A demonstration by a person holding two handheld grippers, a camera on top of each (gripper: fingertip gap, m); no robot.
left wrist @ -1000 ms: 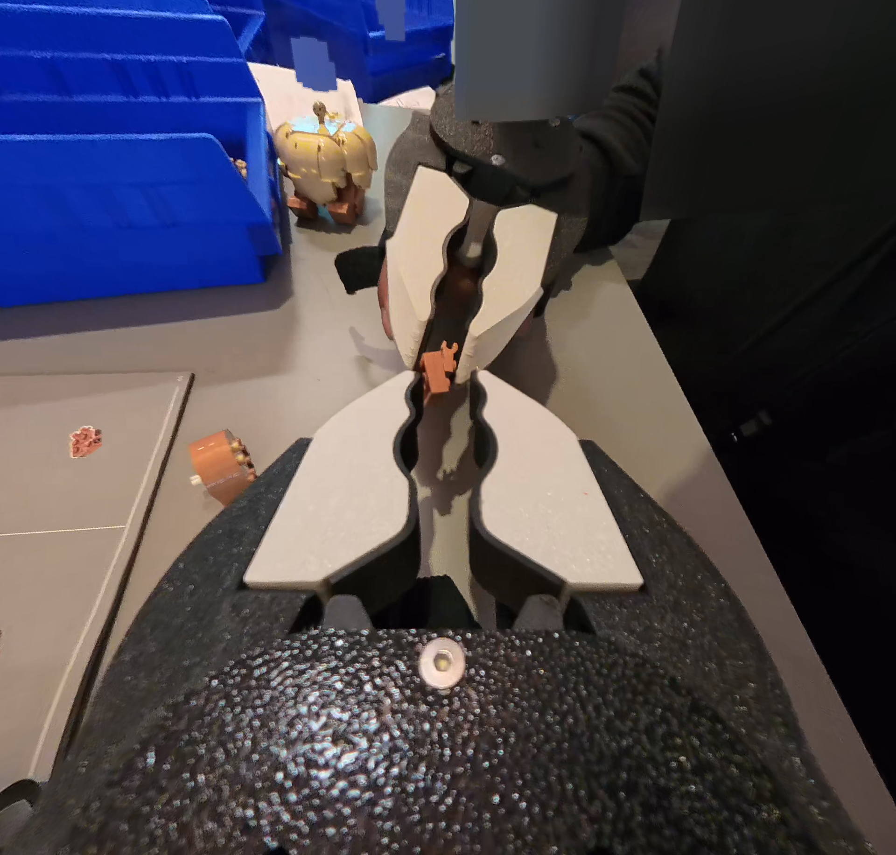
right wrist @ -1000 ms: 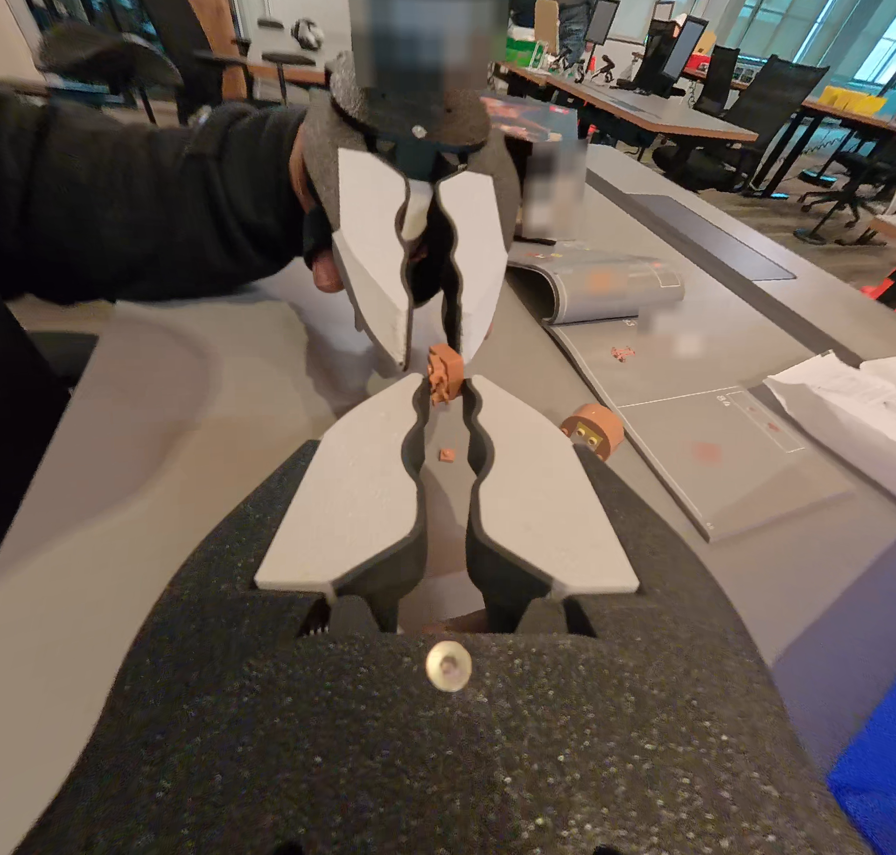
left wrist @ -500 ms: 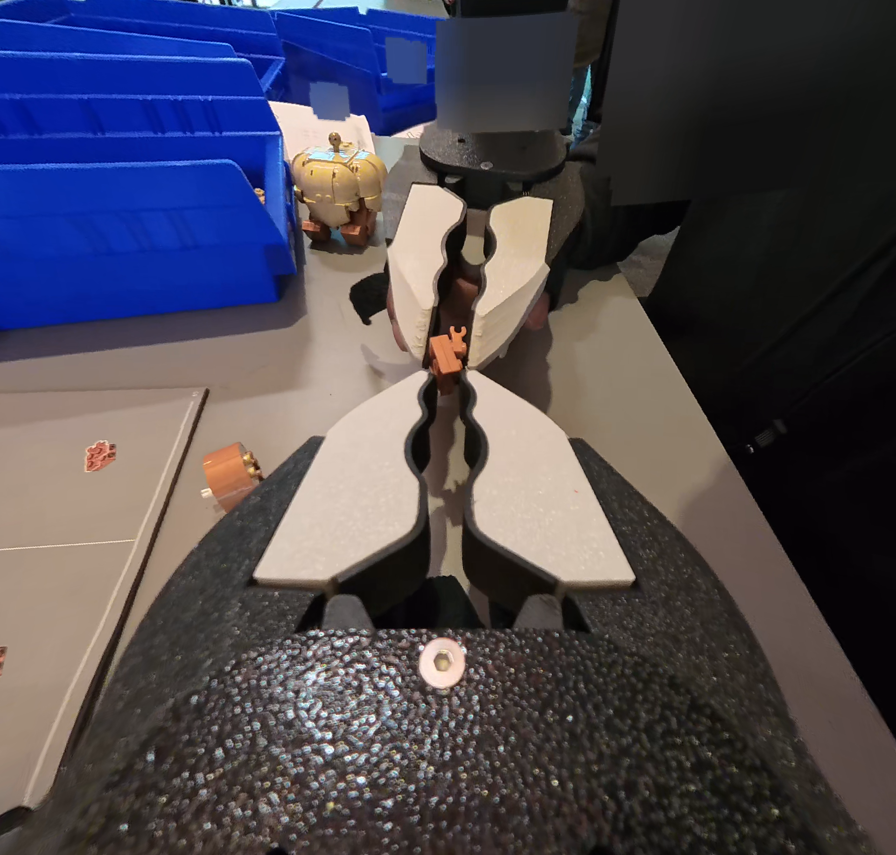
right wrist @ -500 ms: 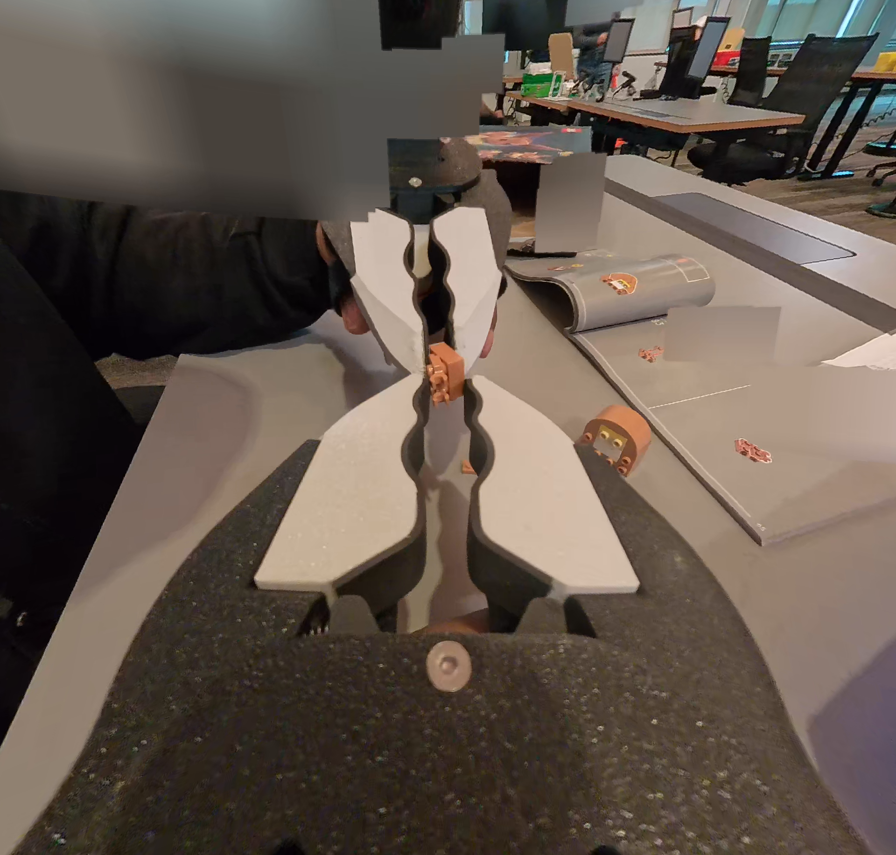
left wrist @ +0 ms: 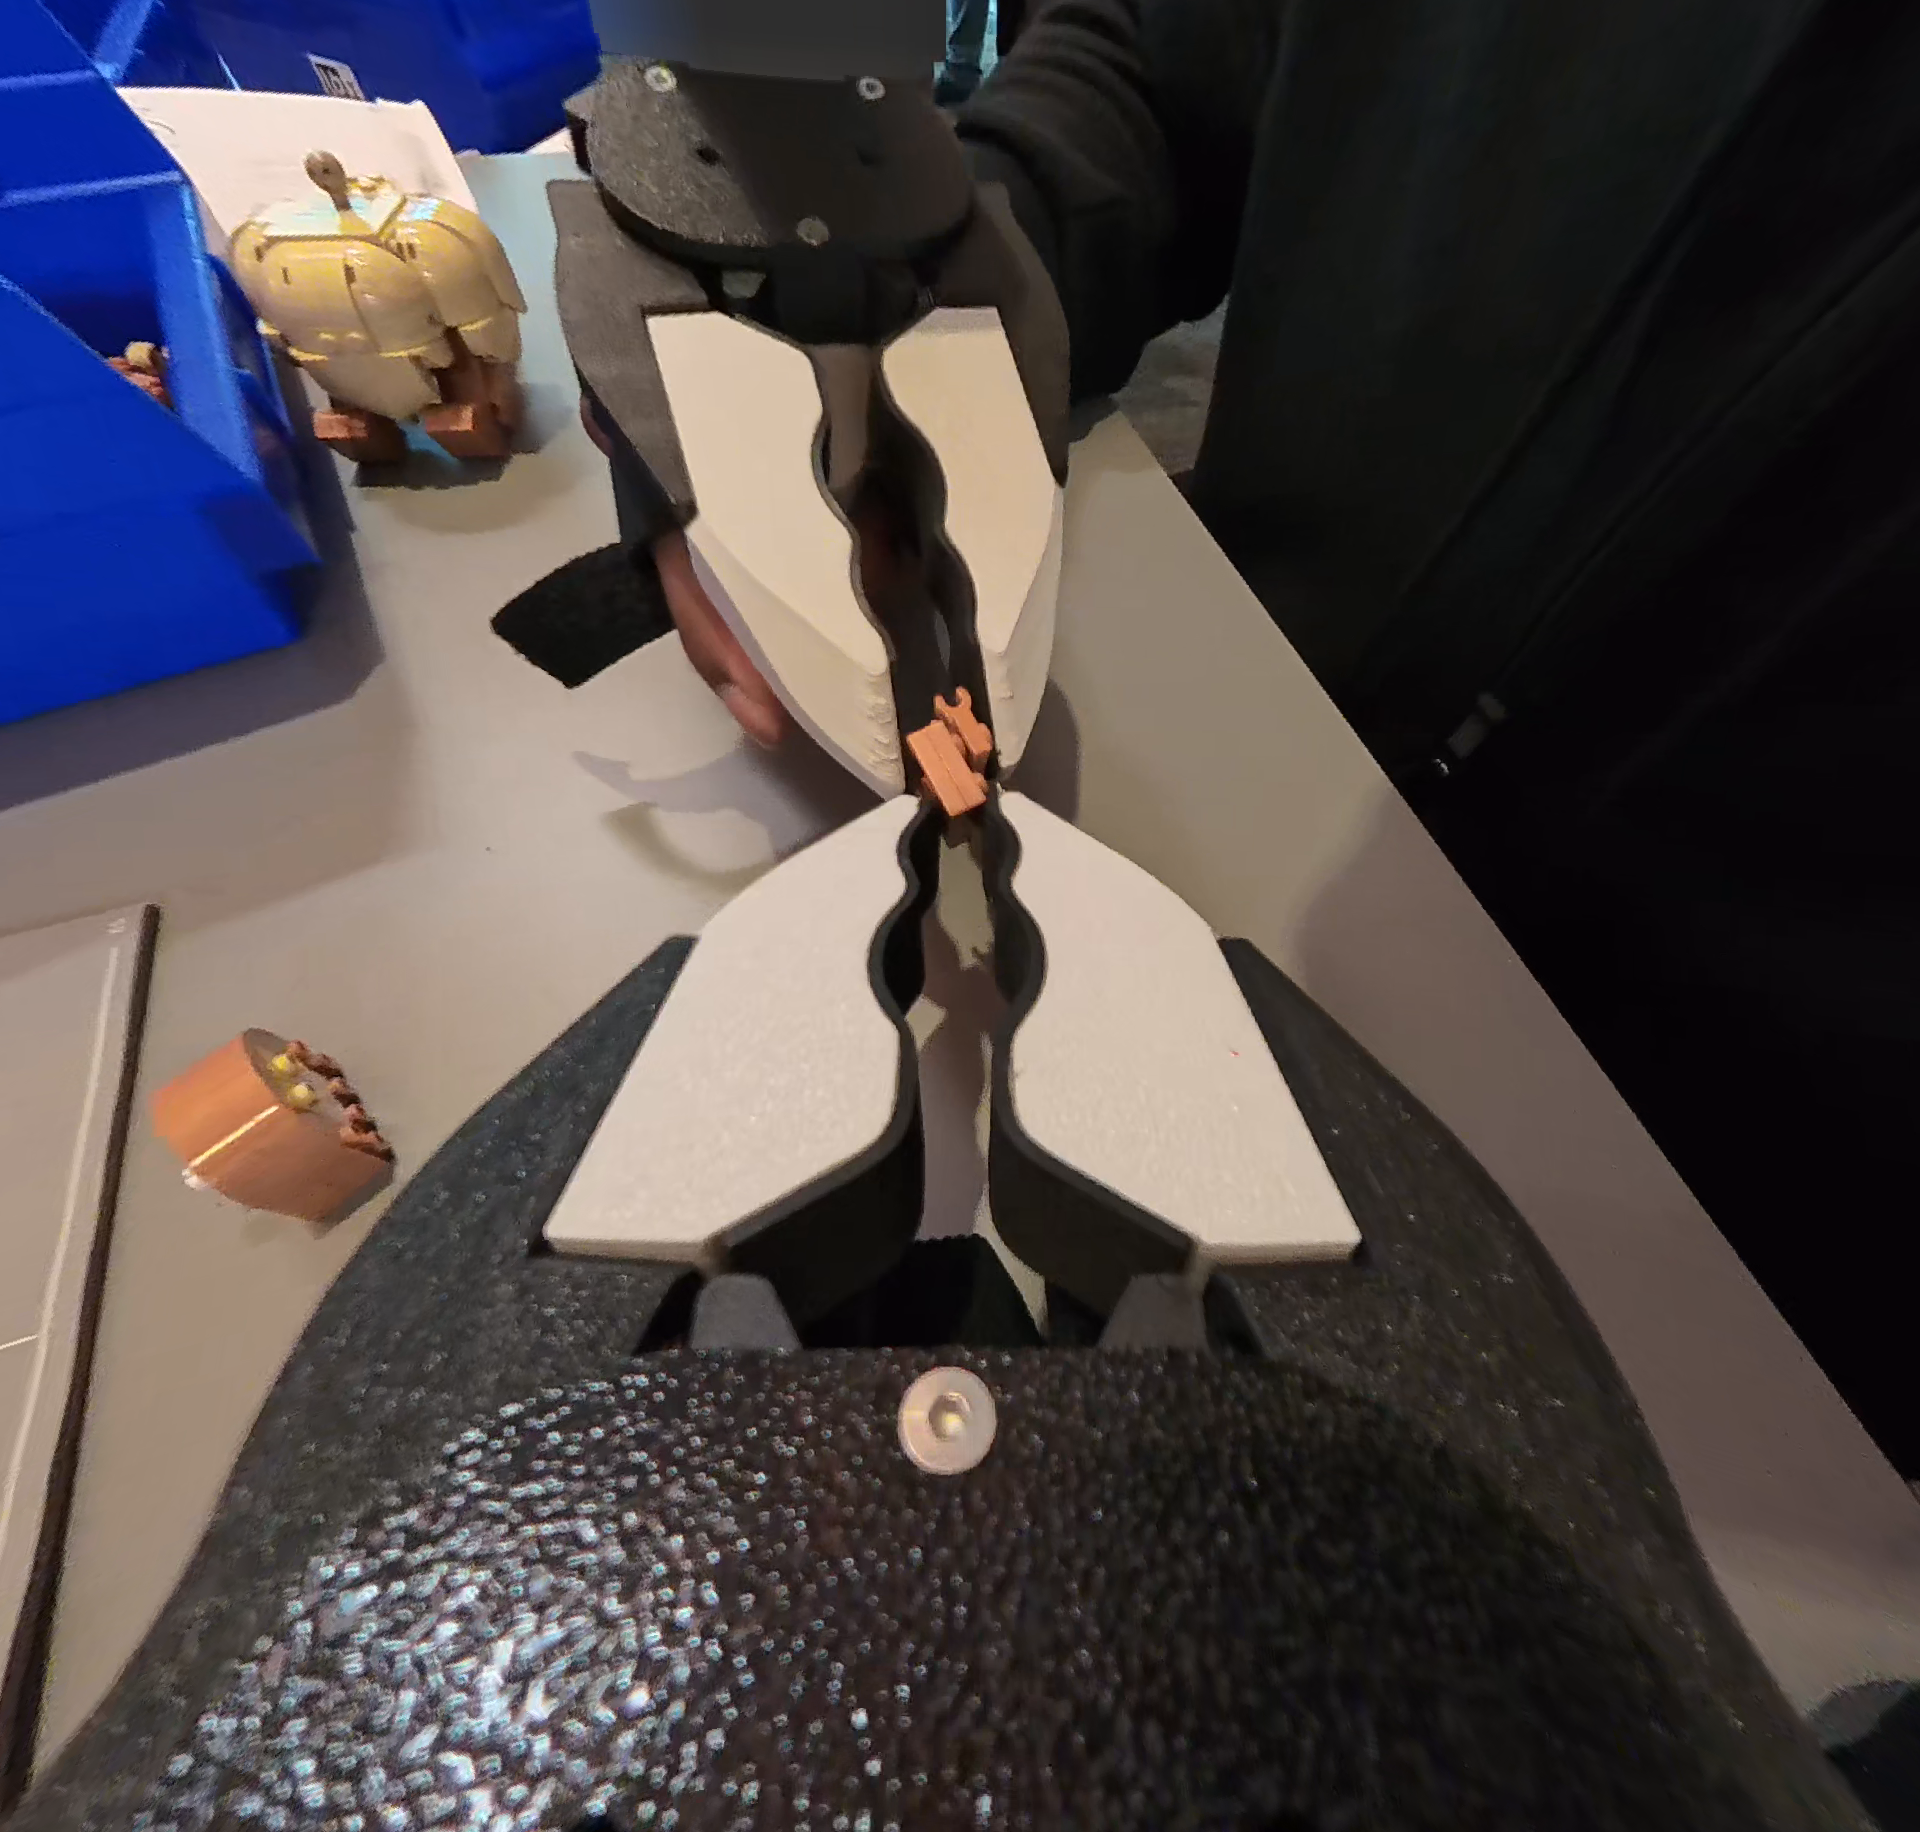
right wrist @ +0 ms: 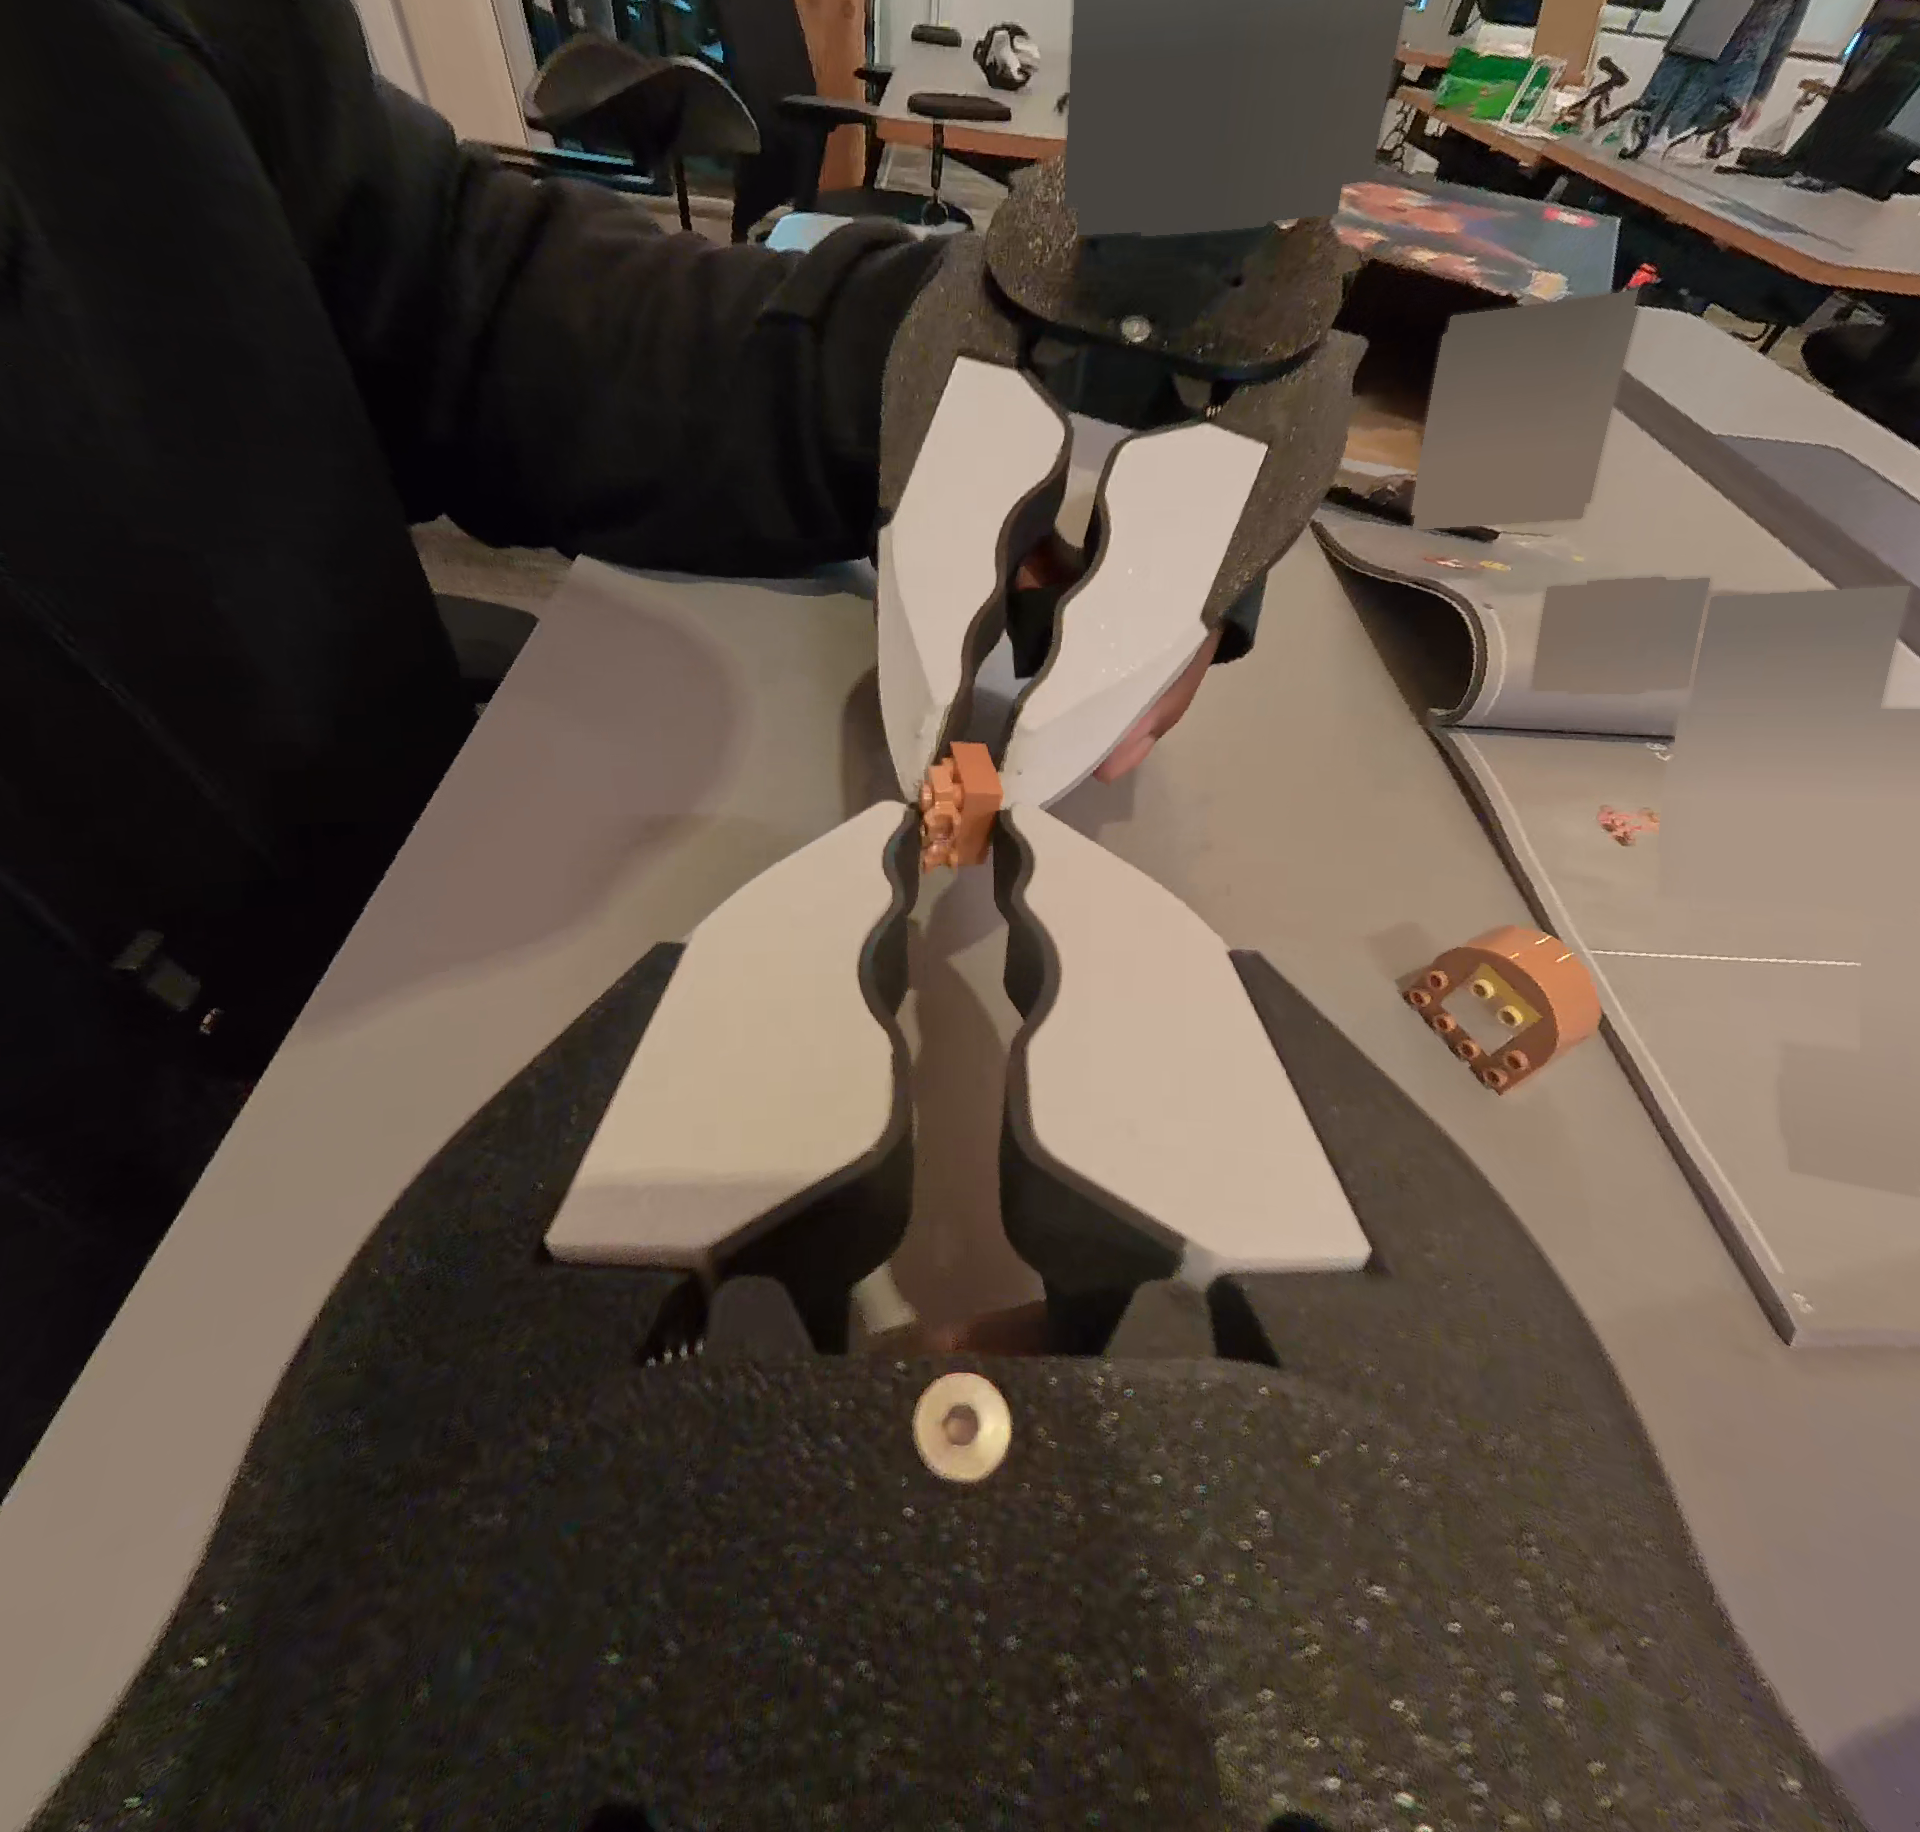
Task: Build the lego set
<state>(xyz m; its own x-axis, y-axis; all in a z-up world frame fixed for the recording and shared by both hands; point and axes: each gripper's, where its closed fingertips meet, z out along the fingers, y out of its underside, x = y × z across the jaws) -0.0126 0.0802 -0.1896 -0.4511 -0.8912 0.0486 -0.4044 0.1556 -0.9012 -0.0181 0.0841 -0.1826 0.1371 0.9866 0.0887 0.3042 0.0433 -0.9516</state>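
Both hand-held grippers are met tip to tip above the worktop: left hand-held gripper and right hand-held gripper are each clamped on the small orange brick piece. Looks like it's mid-join, nothing released yet.

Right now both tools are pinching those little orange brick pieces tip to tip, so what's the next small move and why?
Probably press the two tools gently toward each other. The left tool and right tool each clamp part of the small orange brick piece above the grey table, tips meeting, so the parts look mated but perhaps not fully seated.
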